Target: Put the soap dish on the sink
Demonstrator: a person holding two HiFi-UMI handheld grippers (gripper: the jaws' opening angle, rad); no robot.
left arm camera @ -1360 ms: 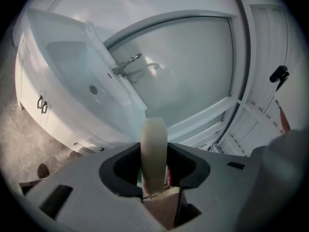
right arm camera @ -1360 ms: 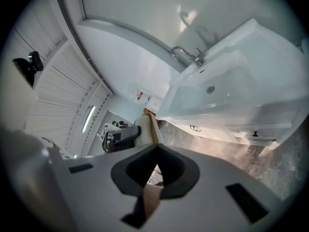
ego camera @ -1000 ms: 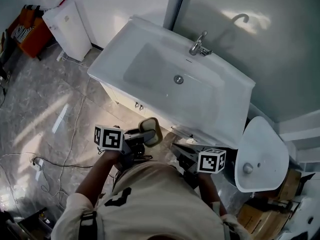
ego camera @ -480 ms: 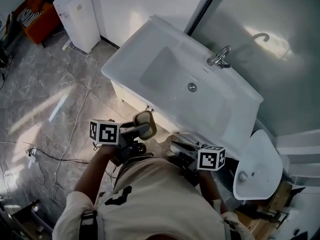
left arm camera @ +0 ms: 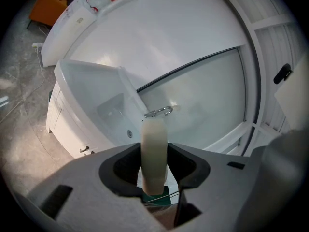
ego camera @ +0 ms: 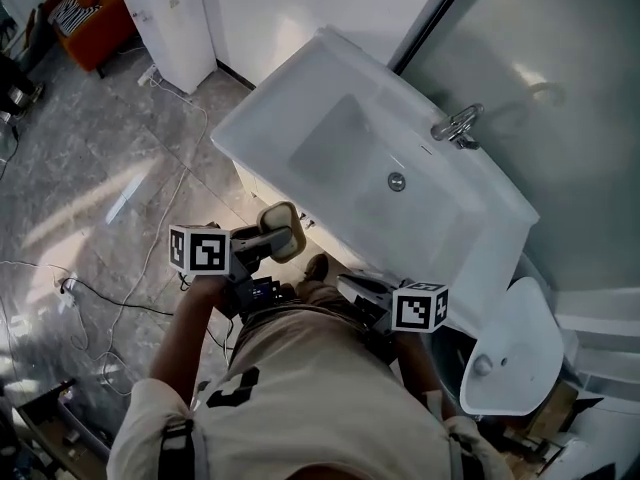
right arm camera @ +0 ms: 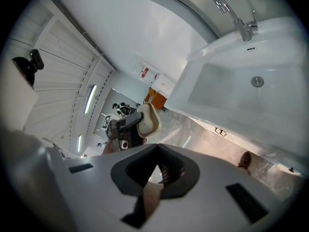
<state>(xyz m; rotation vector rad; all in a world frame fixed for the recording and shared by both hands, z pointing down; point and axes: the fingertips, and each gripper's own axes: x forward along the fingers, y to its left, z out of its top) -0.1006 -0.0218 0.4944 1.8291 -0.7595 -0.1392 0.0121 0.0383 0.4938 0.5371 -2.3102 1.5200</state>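
A cream oval soap dish (ego camera: pixel 282 233) is held on edge in my left gripper (ego camera: pixel 272 238), which is shut on it in front of the white sink (ego camera: pixel 330 88). In the left gripper view the soap dish (left arm camera: pixel 153 153) stands edge-on between the jaws, with the sink (left arm camera: pixel 82 88) and its chrome faucet (left arm camera: pixel 159 112) beyond. My right gripper (ego camera: pixel 352 286) hovers near the sink's front edge, shut and holding nothing. From the right gripper view, the soap dish (right arm camera: pixel 148 120) shows off to the left and the sink basin (right arm camera: pixel 241 88) to the right.
A white toilet (ego camera: pixel 510 353) sits to the sink's right. Behind the faucet (ego camera: pixel 458 126) is a frosted glass partition (ego camera: pixel 540 48). A white cabinet (ego camera: pixel 175 23) and an orange item (ego camera: pixel 90 8) stand at far left. Cables (ego camera: pixel 100 308) cross the marble floor.
Both grippers have moved nearer the sink's front edge, and the sink has shifted right in the head view. The soap dish stays held in the left gripper.
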